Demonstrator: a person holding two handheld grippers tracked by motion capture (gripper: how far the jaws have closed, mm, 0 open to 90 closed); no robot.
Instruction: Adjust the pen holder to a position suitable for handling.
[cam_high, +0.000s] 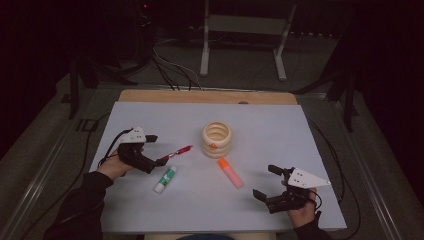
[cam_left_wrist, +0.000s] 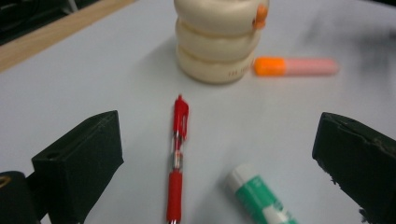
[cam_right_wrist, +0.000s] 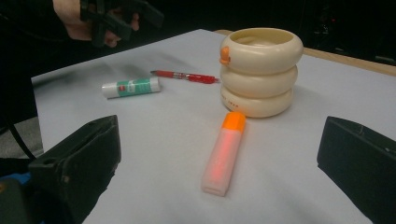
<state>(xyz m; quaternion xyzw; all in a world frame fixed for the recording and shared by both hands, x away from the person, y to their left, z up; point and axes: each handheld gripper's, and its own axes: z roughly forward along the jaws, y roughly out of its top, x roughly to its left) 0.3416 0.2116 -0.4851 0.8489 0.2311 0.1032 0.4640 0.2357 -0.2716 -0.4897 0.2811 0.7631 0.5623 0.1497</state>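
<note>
A cream ringed holder (cam_high: 216, 139) (cam_left_wrist: 218, 39) (cam_right_wrist: 260, 70) stands mid-table. A red pen (cam_high: 178, 152) (cam_left_wrist: 177, 157) (cam_right_wrist: 186, 76) lies left of it, with a green-and-white glue stick (cam_high: 164, 180) (cam_left_wrist: 260, 198) (cam_right_wrist: 131, 87) nearer me. An orange highlighter (cam_high: 230, 172) (cam_left_wrist: 295, 66) (cam_right_wrist: 224, 150) lies right of the glue stick. My left gripper (cam_high: 155, 149) (cam_left_wrist: 215, 158) is open, just behind the pen's near end, nothing between its jaws. My right gripper (cam_high: 267, 181) (cam_right_wrist: 219, 163) is open too, low over the table right of the highlighter, which lies ahead between its jaws.
The pale sheet (cam_high: 260, 130) covers a wooden table whose far edge (cam_high: 200, 96) shows. Cables and a white frame (cam_high: 240, 30) sit on the floor beyond. Bare sheet stretches at the far left, far right and along the near edge.
</note>
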